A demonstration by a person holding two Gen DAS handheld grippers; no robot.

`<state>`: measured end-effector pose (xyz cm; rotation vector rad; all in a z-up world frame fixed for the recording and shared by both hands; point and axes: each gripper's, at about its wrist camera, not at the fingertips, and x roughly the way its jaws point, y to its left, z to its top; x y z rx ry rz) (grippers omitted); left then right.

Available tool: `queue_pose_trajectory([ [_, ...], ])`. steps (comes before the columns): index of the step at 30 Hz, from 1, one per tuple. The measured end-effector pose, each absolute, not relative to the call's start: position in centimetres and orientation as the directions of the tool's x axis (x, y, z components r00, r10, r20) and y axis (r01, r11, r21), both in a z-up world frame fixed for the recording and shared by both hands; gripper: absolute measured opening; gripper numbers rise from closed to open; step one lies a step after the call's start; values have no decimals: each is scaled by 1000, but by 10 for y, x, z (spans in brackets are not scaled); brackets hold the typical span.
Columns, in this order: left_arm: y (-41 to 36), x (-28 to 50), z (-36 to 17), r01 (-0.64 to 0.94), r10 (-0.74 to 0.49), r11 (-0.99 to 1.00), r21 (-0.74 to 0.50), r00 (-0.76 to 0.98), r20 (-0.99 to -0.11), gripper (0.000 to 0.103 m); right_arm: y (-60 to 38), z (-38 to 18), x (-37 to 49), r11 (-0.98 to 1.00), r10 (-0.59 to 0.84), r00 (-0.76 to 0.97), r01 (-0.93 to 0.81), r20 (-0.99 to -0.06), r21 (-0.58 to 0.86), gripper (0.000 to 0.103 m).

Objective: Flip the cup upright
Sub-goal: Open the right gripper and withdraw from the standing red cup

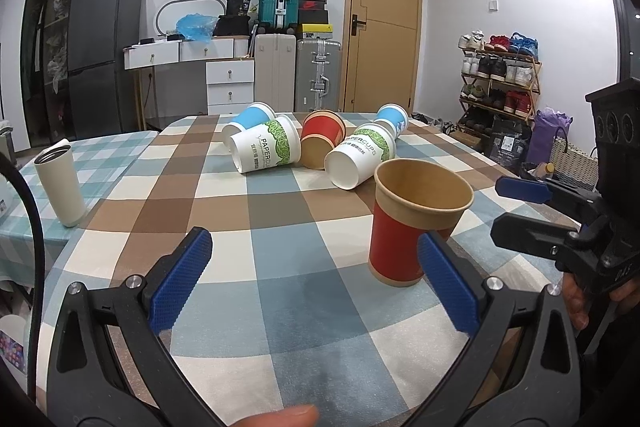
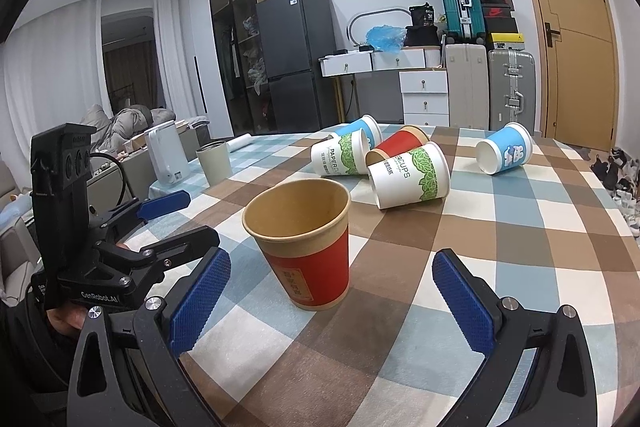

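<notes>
A red paper cup point(image 1: 412, 223) with a brown rim stands upright on the checked tablecloth point(image 1: 256, 267); it also shows in the right wrist view point(image 2: 308, 247). My left gripper point(image 1: 316, 275) is open and empty, the cup just beyond its right finger. My right gripper point(image 2: 332, 303) is open and empty, its fingers apart on either side of the cup, a little short of it. Behind lie several cups on their sides: two white-green point(image 1: 268, 149) point(image 1: 360, 157), one red point(image 1: 320, 139), two blue point(image 1: 250, 119) point(image 1: 394, 119). Each gripper shows in the other's view point(image 1: 532, 211) point(image 2: 168, 223).
A grey-white tumbler point(image 1: 60, 185) stands upright at the table's left, also in the right wrist view point(image 2: 215, 163). A white kettle point(image 2: 166, 155) stands beyond it. Suitcases, drawers, a fridge and a shoe rack line the room behind the table.
</notes>
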<state>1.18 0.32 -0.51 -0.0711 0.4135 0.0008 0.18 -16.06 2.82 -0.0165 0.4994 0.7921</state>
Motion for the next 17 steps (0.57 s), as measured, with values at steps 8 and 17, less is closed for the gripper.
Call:
queue_pose_trajectory([
  [8,5,11,-5,-18,-12,997,-71,917,-399,102,-162,29,1,714,673,602,-682,-430,161,103],
  [17,3,11,-4,-24,-7,997,-72,921,-390,102,-162,29,1,719,668,609,-677,-428,158,103],
])
